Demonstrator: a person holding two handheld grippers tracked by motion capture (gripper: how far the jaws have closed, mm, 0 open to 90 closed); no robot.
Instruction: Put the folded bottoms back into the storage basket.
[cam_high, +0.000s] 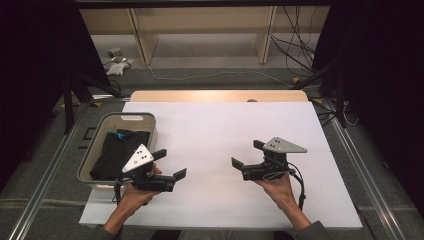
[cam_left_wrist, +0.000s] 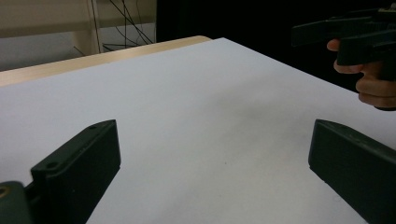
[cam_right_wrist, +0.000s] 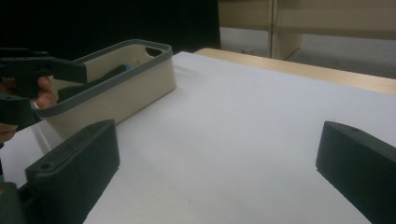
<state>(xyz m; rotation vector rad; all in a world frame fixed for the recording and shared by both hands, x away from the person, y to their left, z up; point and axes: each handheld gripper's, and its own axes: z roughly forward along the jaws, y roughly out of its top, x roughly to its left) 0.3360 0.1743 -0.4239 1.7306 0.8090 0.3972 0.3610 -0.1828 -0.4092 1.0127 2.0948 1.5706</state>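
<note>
With both tools spread and empty, I swing the left tool over the bin, where the dark cloth lies, keeping the right tool clear above the table.

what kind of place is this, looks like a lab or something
Probably a lab or recording space rather than a home. A white board covers the table, black curtains hang at both sides, loose cables trail on the floor, and a person holds the left gripper and right gripper.
</note>
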